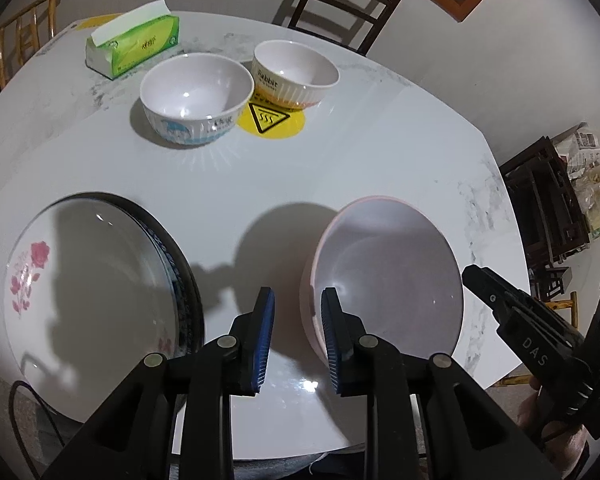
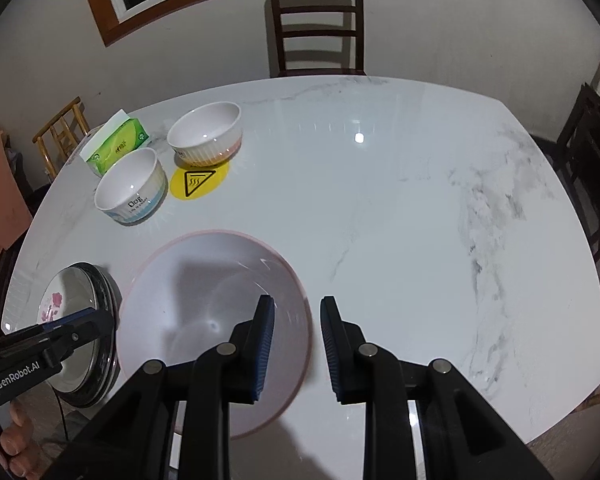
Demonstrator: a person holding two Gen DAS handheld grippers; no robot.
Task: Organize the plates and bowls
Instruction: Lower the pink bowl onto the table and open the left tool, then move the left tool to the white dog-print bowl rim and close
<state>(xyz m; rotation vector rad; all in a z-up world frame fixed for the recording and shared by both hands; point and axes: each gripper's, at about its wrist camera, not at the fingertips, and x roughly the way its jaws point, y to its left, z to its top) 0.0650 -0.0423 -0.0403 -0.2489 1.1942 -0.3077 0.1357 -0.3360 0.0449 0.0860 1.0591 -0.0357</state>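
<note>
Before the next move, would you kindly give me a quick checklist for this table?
1. Left hand-held gripper empty: ok, nothing between its pads.
2. Right hand-held gripper empty: ok, pads apart above the large pink bowl's rim.
3. Large pink bowl upright on the white marble table: ok.
4. Small blue-banded ribbed bowl and small orange-banded ribbed bowl stacked: not ok, side by side.
5. Rose-patterned white plate fully supported near the table's edge: cannot tell.
</note>
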